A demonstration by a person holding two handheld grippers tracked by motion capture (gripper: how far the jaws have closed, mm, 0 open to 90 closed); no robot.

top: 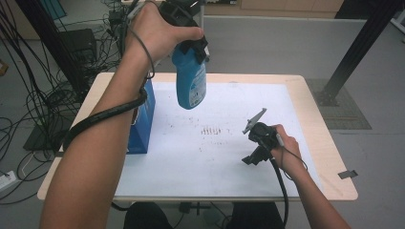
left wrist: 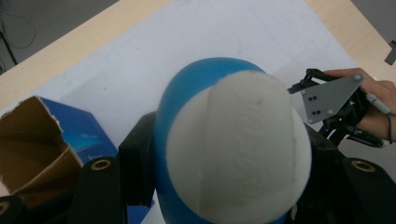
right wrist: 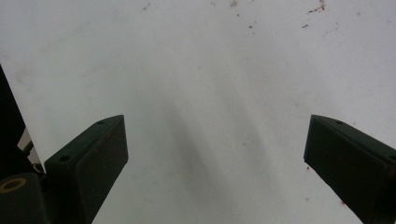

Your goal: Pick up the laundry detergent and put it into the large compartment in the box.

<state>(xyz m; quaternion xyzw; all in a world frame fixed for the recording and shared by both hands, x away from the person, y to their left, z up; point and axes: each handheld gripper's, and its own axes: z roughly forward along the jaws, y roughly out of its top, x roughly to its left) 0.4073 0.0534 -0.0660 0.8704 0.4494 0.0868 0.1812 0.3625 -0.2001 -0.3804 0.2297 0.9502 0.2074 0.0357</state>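
A blue bottle (top: 190, 78) with a white label hangs in the air above the white mat (top: 219, 157), its neck clamped in my left gripper (top: 193, 47), which a raised hand holds. In the left gripper view the bottle (left wrist: 233, 149) sits close between the black jaws, its pale rounded end facing the camera. My right gripper (top: 252, 160) rests low over the mat at the right, held by the other hand, jaws spread wide with nothing between them. The right gripper view looks down on bare mat (right wrist: 210, 93) between its fingers (right wrist: 93, 158).
An open blue cardboard box (top: 143, 121) stands at the mat's left edge, its torn flap (left wrist: 32, 144) visible in the left gripper view. Small dark specks (top: 210, 130) mark the mat's middle. The wooden table (top: 329, 157) borders the mat. Cables and a black frame post (top: 353, 52) surround the table.
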